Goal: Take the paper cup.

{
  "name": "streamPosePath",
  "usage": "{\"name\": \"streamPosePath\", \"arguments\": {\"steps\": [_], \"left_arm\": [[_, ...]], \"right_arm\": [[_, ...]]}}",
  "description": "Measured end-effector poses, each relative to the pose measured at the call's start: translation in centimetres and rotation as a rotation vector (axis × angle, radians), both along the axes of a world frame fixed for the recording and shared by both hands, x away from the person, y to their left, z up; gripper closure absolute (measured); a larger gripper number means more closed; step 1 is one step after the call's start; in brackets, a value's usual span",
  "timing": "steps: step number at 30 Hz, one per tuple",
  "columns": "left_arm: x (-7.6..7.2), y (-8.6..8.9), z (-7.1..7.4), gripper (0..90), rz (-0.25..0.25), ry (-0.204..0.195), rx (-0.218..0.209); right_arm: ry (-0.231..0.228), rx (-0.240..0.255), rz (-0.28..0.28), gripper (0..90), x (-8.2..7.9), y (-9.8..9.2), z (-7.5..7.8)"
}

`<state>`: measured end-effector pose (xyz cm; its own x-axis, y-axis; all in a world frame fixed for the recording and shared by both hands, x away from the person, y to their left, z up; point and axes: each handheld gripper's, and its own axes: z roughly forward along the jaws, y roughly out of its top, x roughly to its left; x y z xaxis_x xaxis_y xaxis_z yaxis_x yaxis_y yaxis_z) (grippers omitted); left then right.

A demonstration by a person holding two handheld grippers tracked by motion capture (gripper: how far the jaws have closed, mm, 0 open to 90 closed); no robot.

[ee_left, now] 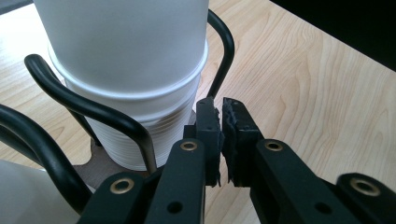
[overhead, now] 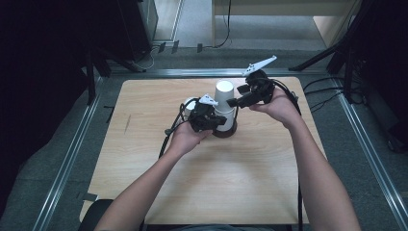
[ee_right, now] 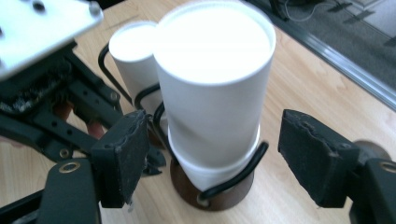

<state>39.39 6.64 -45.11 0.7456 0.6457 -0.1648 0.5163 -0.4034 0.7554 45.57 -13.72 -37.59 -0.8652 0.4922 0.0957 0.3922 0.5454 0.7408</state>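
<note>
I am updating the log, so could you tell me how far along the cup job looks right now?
Done: white cups sit upside down in the wire holder, one stacked on another. In hand: the left gripper is shut beside the holder's wire, and the open right gripper straddles the top cup without touching. Left: closing on that cup; lifting or seating it, I cannot tell.

Black two-jaw grippers: left gripper (overhead: pixel 222 121), right gripper (overhead: pixel 233 102); ragged foam pads (ee_right: pixel 120 156), brass rivets, grey triangular plates, black cables; bare forearms.
</note>
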Motion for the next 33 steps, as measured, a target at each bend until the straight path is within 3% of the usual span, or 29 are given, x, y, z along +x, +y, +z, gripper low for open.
{"name": "streamPosePath", "arguments": {"steps": [4, 6, 15, 18, 23, 33], "left_arm": [[0.2, 0.0, -0.1, 87.0, 0.012, -0.004, -0.007], [0.2, 0.0, -0.1, 87.0, 0.015, -0.006, -0.007], [0.1, 0.0, 0.0, 86.1, 0.014, -0.015, 0.0], [0.2, 0.0, 0.0, 83.8, 0.022, -0.013, 0.0], [0.2, 0.0, -0.2, 83.4, 0.028, -0.012, 0.007], [0.4, -0.1, -0.6, 80.3, 0.028, -0.031, 0.017]], "right_arm": [[0.008, -0.013, 0.011, 23.3, 0.6, 1.0, 0.3], [-0.012, -0.018, 0.018, 22.9, 0.7, 1.5, 0.6], [-0.014, -0.041, 0.001, 23.2, 1.6, 3.2, 0.9], [-0.013, -0.073, 0.005, 31.0, 1.7, 3.7, 0.8], [-0.036, -0.093, 0.01, 32.2, 1.4, 4.0, 0.9], [-0.02, -0.101, 0.003, 32.5, 1.4, 4.0, 1.5]]}}
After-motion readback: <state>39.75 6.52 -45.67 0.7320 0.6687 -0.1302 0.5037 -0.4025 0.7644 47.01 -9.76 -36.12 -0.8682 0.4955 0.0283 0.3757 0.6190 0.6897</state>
